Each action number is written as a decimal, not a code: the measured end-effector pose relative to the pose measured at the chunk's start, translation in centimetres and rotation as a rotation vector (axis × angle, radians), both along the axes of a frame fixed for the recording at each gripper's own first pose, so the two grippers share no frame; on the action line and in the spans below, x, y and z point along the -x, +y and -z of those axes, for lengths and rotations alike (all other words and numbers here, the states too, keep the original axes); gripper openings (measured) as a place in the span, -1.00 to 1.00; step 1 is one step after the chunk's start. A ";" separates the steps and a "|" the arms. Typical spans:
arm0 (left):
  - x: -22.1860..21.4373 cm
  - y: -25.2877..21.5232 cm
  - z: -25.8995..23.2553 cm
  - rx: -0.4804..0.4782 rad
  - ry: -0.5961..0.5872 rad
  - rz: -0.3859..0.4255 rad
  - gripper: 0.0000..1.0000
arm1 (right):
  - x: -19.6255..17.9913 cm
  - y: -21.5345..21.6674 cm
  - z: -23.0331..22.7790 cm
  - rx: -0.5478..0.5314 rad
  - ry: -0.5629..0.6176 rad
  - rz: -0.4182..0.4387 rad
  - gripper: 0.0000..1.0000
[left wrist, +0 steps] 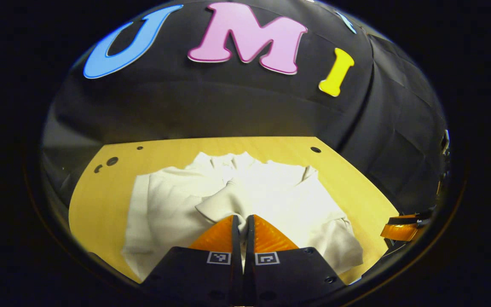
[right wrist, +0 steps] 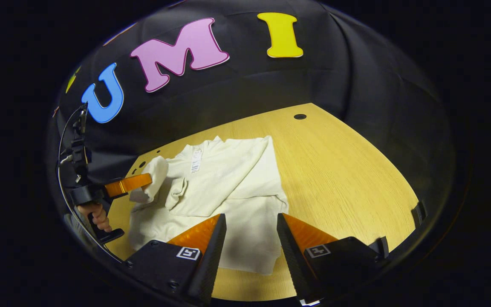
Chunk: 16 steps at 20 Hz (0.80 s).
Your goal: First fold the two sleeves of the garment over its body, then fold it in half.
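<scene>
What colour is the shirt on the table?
Cream white, plain; the shirt shows best in the right gripper view.

The bench (right wrist: 339,170) lies bare and open to the right of the garment (right wrist: 228,187) in the right gripper view, a wide stretch of wood a gripper could cross without meeting anything. On the garment's other side the left gripper (right wrist: 143,182) and the hand (right wrist: 96,215) holding it crowd the bench edge, with a cuff of the sleeve (right wrist: 154,179) pinched and lifted there. Behind everything the booth's cloth wall (right wrist: 237,94) closes off the far edge of the bench.
</scene>
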<state>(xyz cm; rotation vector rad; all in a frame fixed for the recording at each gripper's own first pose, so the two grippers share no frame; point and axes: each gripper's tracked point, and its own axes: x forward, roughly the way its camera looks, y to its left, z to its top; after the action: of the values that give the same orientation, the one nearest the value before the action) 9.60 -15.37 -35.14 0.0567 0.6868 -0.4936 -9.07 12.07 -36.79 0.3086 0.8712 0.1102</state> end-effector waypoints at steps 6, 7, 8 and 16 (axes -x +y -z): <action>1.2 -4.3 5.0 -0.092 0.056 0.061 -0.87 | 0.7 -1.8 1.8 -0.006 0.044 0.012 0.48; 1.2 -4.5 5.9 -0.110 0.064 0.061 -0.87 | 0.9 -2.0 2.0 -0.007 0.051 0.013 0.48; 1.2 -4.7 6.6 -0.126 0.070 0.060 -0.87 | 1.0 -2.1 2.4 -0.008 0.063 0.013 0.48; 1.3 -5.5 9.1 -0.187 0.072 0.059 -0.80 | 2.4 -1.6 4.2 -0.016 0.127 0.000 0.48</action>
<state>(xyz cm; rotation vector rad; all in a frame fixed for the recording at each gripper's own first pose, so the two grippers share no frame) 8.27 -20.89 -44.26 0.2359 0.8026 -0.4889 -11.48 10.46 -40.97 0.3330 0.9961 0.0982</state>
